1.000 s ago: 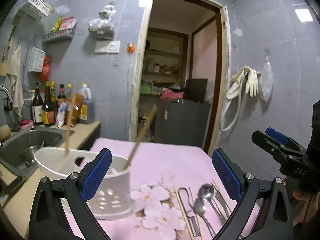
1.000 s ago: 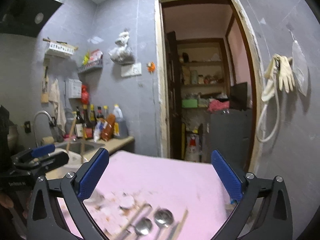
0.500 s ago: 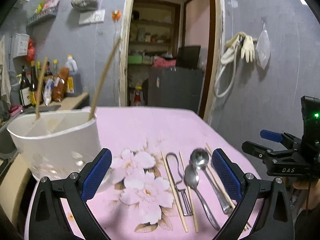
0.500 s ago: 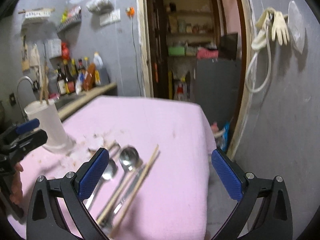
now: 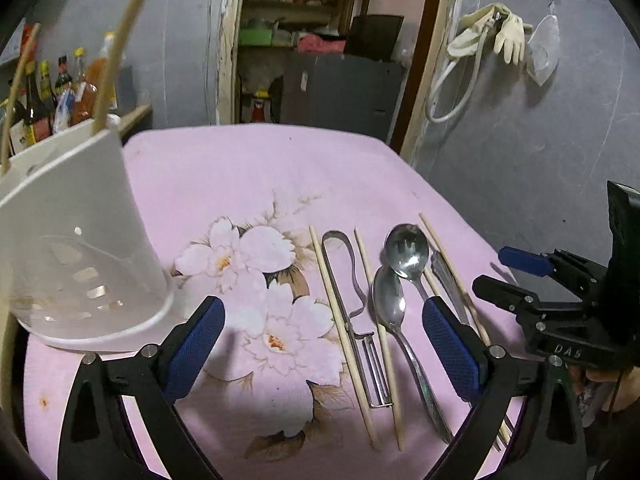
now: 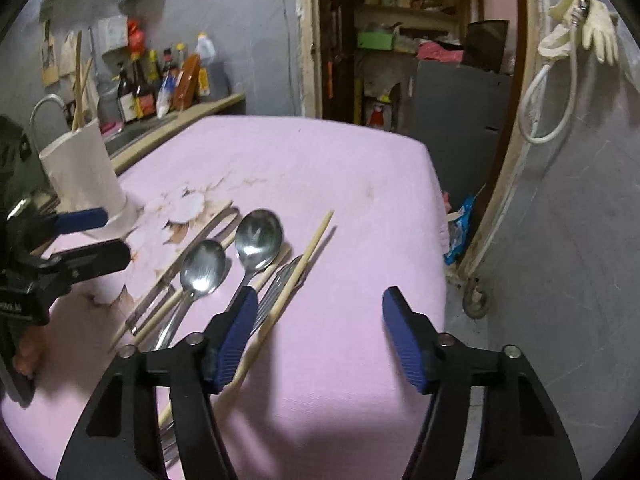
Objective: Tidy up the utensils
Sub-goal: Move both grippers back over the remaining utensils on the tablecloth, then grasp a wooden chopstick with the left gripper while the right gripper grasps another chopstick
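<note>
Pink floral tablecloth [image 5: 240, 168] bears steel spoons [image 5: 406, 250]; white perforated holder [image 5: 76, 240] holds chopsticks [image 5: 114, 52]; left gripper [image 5: 324, 346] and right gripper [image 6: 316, 334] both gape, holding nothing.

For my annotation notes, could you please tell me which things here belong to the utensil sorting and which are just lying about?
Job: holder, spoons, chopsticks, peeler, fork.
Lying about: bottles, gloves, hose.

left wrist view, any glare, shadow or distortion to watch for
Left wrist view: fisheye bends the chopstick in the white utensil holder into an arc; left gripper shadows the tablecloth; spoon bowls glint. Right wrist view: similar spoon glints.
</note>
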A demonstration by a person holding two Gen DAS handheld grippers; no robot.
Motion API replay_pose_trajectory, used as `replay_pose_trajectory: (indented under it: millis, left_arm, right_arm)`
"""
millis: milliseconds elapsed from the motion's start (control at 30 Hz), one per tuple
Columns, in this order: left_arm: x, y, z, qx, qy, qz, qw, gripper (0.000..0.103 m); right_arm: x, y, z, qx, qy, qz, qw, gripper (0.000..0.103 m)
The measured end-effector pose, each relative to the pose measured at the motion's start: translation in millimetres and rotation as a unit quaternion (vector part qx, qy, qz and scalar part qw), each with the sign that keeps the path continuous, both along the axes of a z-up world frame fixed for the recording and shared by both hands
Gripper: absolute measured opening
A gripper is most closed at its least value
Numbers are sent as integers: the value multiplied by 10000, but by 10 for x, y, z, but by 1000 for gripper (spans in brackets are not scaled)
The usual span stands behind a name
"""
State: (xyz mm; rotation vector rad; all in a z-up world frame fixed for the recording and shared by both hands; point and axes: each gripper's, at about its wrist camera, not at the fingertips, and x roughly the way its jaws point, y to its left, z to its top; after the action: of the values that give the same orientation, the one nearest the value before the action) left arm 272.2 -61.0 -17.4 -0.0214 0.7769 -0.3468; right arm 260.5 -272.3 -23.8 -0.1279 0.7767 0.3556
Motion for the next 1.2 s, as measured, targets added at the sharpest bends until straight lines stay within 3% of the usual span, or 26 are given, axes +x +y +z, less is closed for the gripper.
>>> replay_pose_trajectory:
  millis: [267,467,800,900,967,1200]
  left_arm:
    - [279,-57,-138,55,636,-197,9978,50]
    - [402,-33,-208,32,879,-195,9959,28]
    - [468,-37,-240,-29,1003,-235,9947,22]
    - [505,-92,-258,-27,1042,-276,9942,16]
    - [533,-106,-269,-69,1094,-318,9935,9]
    - [492,-52,-260,-212,1115,-220,9933,5]
  right_arm:
    - [87,84,-80,-47,343,174,9993,36]
    - [134,94,-75,-174,359,163,9991,25]
    - [179,37,-93,-107,436,148,9989,21]
    - [197,26,-90,-97,441,126,9989,20]
    - [207,6,-91,-75,447,118,9989,18]
    - [188,2,-96,27,444,135,9989,8]
